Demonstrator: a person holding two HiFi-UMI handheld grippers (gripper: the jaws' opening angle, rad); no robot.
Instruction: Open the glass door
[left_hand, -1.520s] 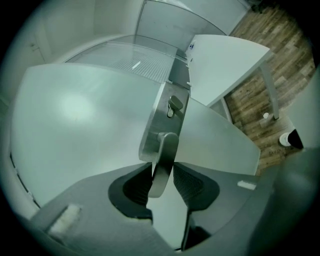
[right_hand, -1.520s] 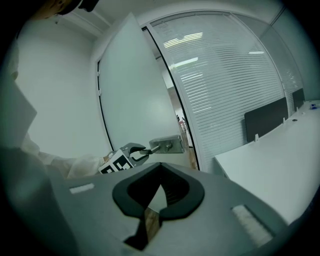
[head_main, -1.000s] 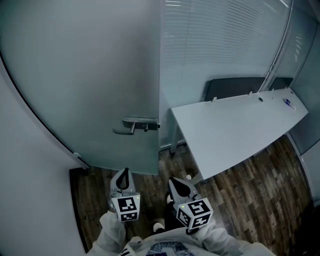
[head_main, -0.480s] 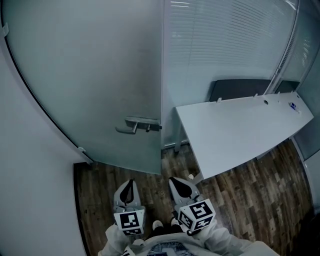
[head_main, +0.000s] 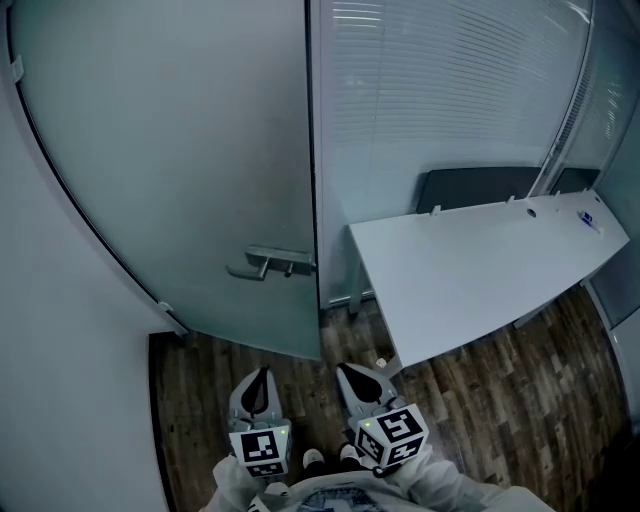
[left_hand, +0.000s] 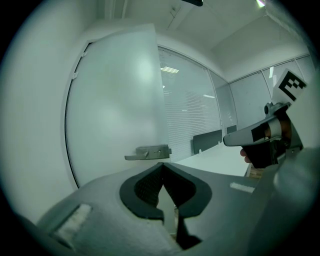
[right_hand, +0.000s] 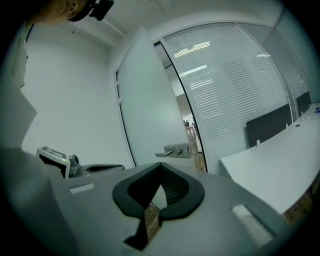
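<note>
The left tongs (head_main: 258, 385) and right tongs (head_main: 362, 382) are held low by the body, side by side, pointed approx. level at the frosted glass door (head_main: 180, 170), well apart from it. Both pairs of tips are seen together, nothing between. Counted: 1 door, 1 grey metal lever handle (head_main: 270, 263), 1 white surface (head_main: 480, 270). A gap at the door's edge is shown only in the right gripper view.

glass door (head_main: 200, 180): frosted, handle (head_main: 268, 264) at right edge | left gripper (head_main: 260, 378), right gripper (head_main: 355, 376): below, apart from handle
</note>
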